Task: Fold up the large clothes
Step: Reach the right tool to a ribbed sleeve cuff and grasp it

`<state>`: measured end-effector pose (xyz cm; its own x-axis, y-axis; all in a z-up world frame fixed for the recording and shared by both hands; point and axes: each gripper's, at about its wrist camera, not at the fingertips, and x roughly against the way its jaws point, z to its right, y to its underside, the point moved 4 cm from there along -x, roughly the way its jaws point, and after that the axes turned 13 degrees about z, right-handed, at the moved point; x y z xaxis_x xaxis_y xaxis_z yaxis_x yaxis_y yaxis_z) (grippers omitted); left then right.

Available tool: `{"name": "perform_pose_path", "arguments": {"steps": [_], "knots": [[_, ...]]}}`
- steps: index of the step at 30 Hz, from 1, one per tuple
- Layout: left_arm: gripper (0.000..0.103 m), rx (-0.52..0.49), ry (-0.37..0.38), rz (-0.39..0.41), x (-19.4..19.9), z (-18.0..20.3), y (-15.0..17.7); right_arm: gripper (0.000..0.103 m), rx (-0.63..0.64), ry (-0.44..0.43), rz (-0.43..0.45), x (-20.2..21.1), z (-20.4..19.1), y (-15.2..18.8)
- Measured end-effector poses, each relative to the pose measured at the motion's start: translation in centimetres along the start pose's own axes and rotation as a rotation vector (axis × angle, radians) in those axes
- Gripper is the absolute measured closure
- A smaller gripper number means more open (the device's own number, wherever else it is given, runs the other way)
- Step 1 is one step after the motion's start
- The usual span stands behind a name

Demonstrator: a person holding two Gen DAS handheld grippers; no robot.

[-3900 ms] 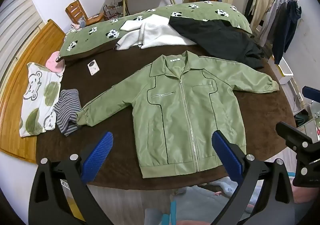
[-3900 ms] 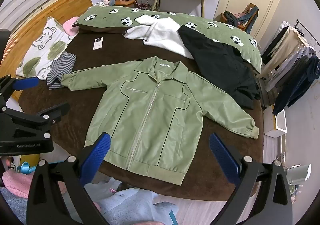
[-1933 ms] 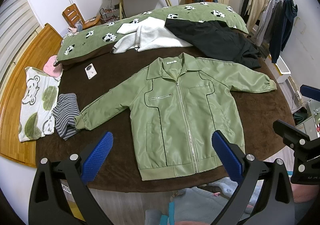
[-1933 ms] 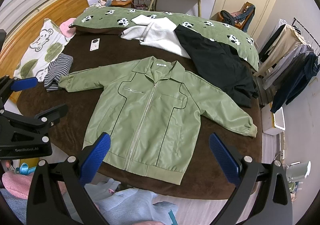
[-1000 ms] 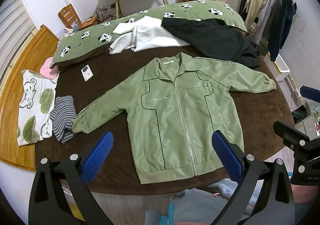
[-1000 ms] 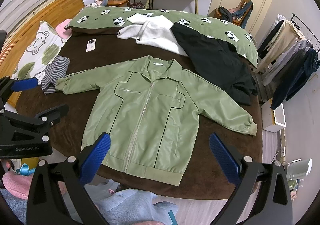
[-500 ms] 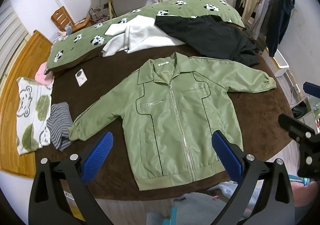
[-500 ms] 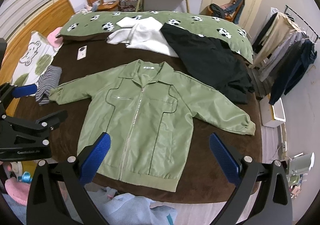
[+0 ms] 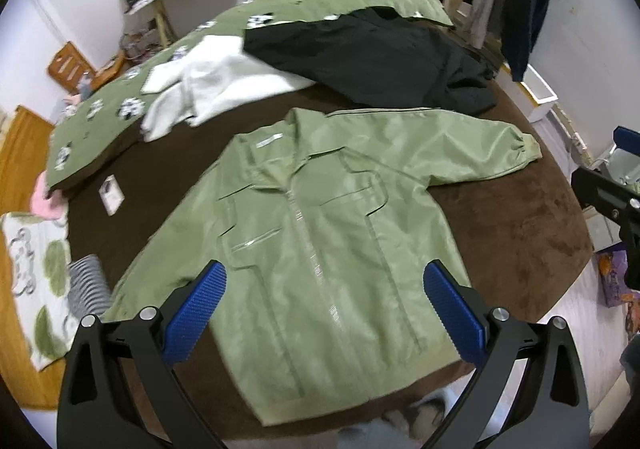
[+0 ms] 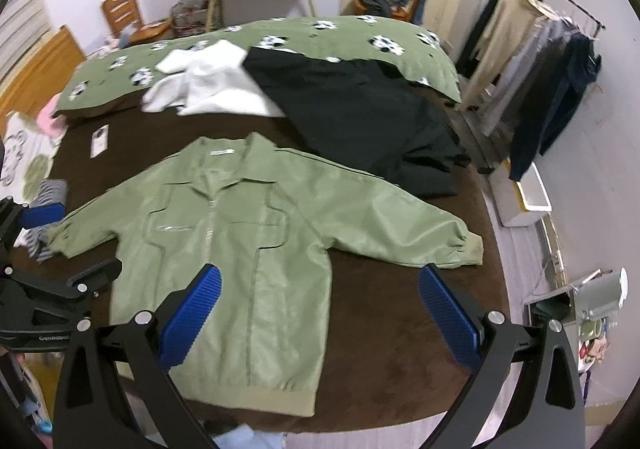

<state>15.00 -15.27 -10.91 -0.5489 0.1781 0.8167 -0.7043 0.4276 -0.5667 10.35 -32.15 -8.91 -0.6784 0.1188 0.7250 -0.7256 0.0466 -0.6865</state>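
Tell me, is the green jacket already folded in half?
No, the green jacket lies flat on the bed, both sleeves spread out.

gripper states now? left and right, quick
Left gripper: open, holding nothing, above the green jacket.
Right gripper: open, holding nothing, above the jacket's right side.

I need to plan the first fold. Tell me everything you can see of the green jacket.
The green jacket is light olive, smooth and slightly shiny, with a collar, a front zipper closed, dark piping, a chest zip pocket and ribbed hem and cuffs. It lies flat, face up, sleeves spread, on the brown blanket. Neither open gripper touches it. One cuff lies next to the striped cloth.
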Motion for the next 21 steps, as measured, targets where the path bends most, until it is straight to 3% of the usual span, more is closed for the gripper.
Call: {"name": "perform_pose_path", "arguments": {"steps": [6,10,17,21], "knots": [[0.006,0.035,0.049,0.006,-8.7,2.4,-1.9,0.006,-0.054,0.057,-0.010,-6.8,4.4,1.7],[0.006,0.052,0.085,0.017,-16.4,3.7,-2.4,0.006,-0.110,0.109,-0.009,-11.3,7.4,3.8],[0.006,0.006,0.087,0.018,-28.3,5.8,-1.2,0.006,-0.213,0.183,0.018,-18.3,11.3,8.2],[0.006,0.031,0.139,0.010,-33.5,7.3,-0.2,0.006,-0.254,0.217,0.018,-22.7,12.9,11.3]]}}
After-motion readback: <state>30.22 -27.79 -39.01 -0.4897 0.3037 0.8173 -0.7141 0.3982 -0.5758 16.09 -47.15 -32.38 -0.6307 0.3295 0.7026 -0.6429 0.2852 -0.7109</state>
